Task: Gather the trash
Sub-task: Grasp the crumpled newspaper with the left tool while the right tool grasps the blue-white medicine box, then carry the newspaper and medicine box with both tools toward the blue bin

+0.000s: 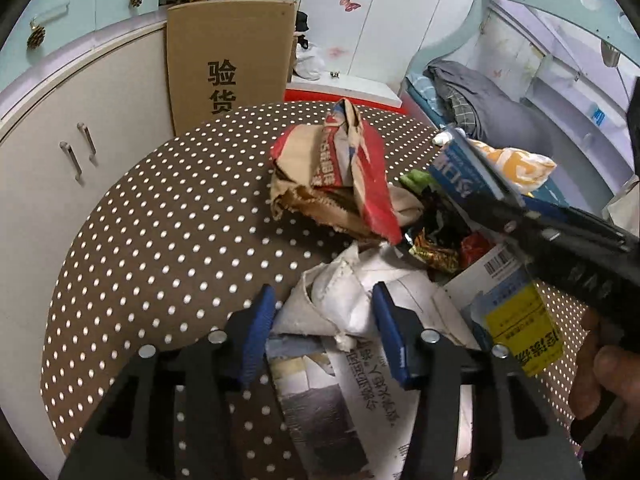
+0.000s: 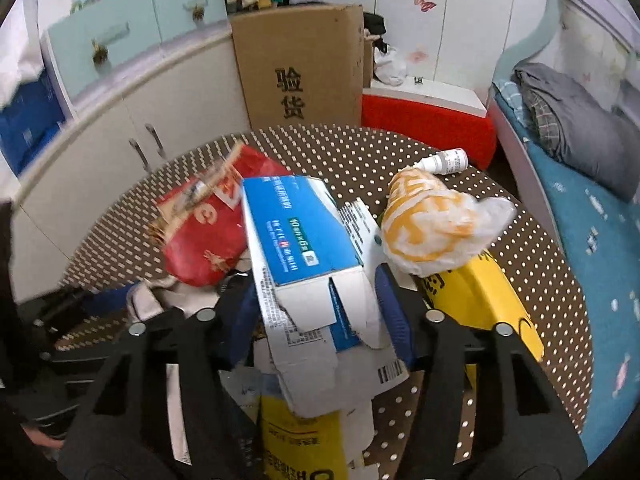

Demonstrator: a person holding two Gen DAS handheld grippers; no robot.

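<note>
Trash lies piled on a round brown dotted table (image 1: 168,216). My left gripper (image 1: 324,312) is shut on crumpled white paper (image 1: 340,300) that lies over a newspaper (image 1: 340,392). A crumpled red and tan bag (image 1: 336,176) sits behind it. My right gripper (image 2: 316,304) is shut on a flattened blue and white box (image 2: 300,240) and holds it above the pile; it shows at the right of the left wrist view (image 1: 480,184). An orange and white plastic bag (image 2: 432,220), a yellow box (image 2: 480,296) and a small white bottle (image 2: 446,161) lie to its right.
A tall cardboard box (image 2: 300,68) stands behind the table against white cabinets (image 1: 60,152). A red stool (image 2: 428,120) stands behind. A bed with grey bedding (image 2: 580,136) is at the right. Candy wrappers (image 1: 436,248) lie in the pile.
</note>
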